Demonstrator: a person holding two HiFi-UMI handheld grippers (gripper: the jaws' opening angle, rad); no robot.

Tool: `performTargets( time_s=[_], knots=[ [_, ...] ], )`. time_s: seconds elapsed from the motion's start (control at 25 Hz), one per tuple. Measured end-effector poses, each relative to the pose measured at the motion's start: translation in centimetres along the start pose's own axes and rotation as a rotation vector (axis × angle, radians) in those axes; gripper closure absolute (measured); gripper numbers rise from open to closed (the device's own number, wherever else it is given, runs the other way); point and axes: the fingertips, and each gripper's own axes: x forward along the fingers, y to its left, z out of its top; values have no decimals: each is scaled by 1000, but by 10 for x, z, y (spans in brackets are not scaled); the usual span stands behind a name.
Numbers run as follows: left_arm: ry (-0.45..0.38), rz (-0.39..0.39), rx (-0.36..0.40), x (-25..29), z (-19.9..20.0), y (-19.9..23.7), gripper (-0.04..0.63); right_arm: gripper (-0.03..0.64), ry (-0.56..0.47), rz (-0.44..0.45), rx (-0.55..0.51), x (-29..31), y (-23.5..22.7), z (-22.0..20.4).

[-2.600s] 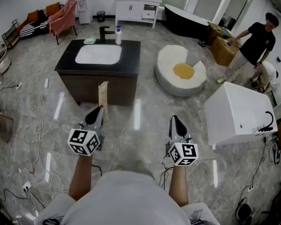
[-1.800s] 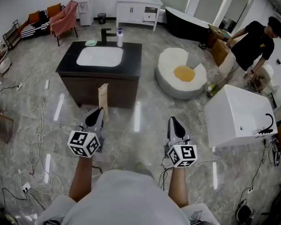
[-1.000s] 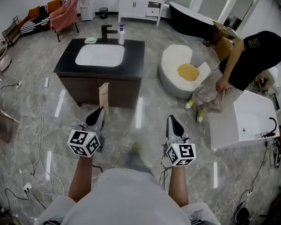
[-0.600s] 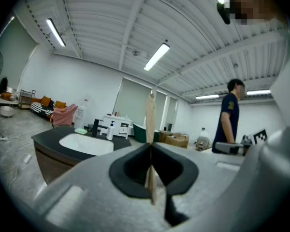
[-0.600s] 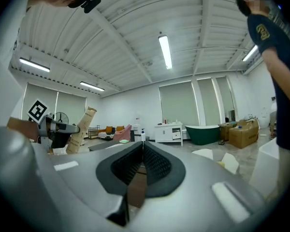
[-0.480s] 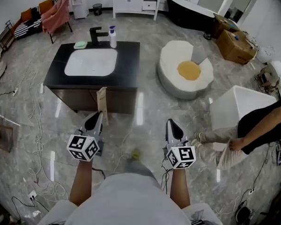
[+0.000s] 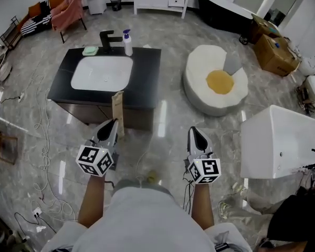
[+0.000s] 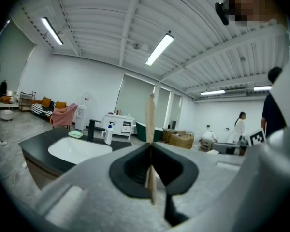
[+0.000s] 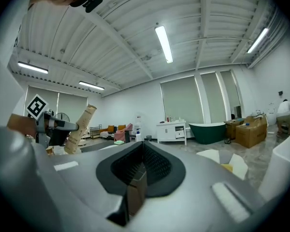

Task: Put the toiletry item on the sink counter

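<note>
A flat tan toiletry packet stands upright in my left gripper, which is shut on its lower end. In the left gripper view the packet shows edge-on between the closed jaws. The black sink counter with its white basin lies just ahead of the packet. My right gripper hangs level with the left one over the floor, shut with nothing in it. The right gripper view shows the packet off to its left.
A black faucet, a pump bottle and a green soap dish stand at the counter's far edge. A round white seat and a white tub are to the right. Cables trail across the floor at left. A person is at bottom right.
The counter has come nearer in the head view. The person in black has crossed from the far right to the near bottom right. Both grippers keep their pose, the packet still held.
</note>
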Motion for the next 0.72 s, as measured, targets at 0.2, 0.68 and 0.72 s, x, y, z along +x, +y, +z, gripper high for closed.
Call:
performTargets(
  time_s=[0.2,0.68,0.72],
  knots=[
    [-5,20,-5,19,13,13,594,614,-13,23,22,22,-8,11],
    [-13,-31,-20,104,29,66,594,614,-20,-23,15,109,-35,20],
    [-12,-35,-23,113,32,74,594,614,-20,-29,11,120,-37,23]
  ],
)
